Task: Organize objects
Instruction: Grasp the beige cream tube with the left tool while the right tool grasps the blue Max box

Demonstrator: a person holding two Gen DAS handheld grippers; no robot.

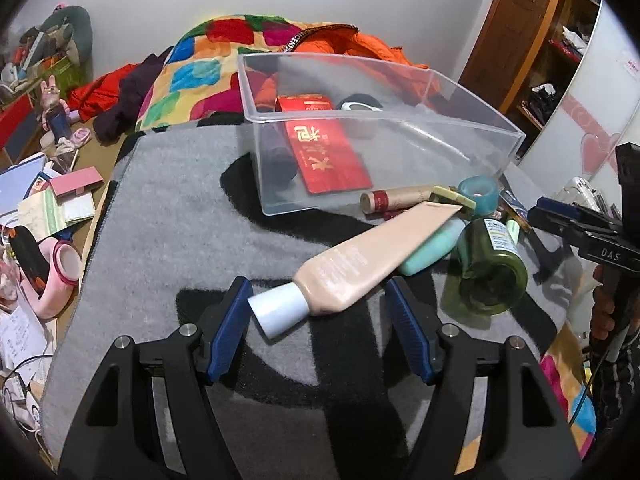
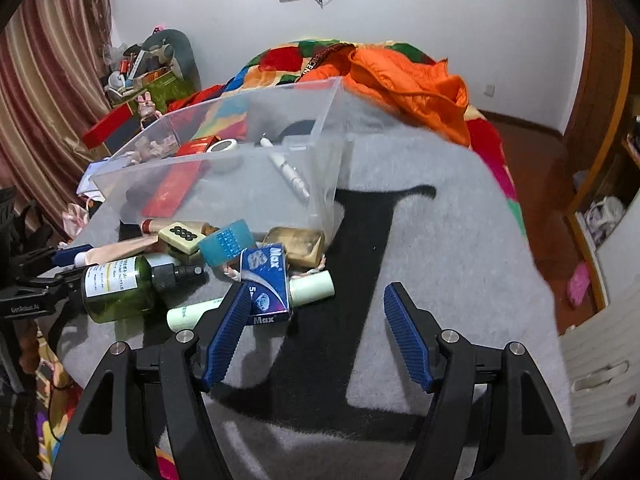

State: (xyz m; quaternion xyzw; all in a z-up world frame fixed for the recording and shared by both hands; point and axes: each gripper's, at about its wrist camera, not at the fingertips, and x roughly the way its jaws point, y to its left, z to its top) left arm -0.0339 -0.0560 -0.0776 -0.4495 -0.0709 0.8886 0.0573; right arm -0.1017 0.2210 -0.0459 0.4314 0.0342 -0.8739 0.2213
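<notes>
one grey rug (image 2: 440,240) on a cluttered bed (image 2: 492,160)

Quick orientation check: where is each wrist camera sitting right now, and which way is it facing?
Left wrist: on the left gripper, looking down at the beige tube; the right gripper and a hand show at right.
Right wrist: on the right gripper, aimed at the blue Max box; the left gripper shows at left.
Shared: clear bin, green bottle.
</notes>
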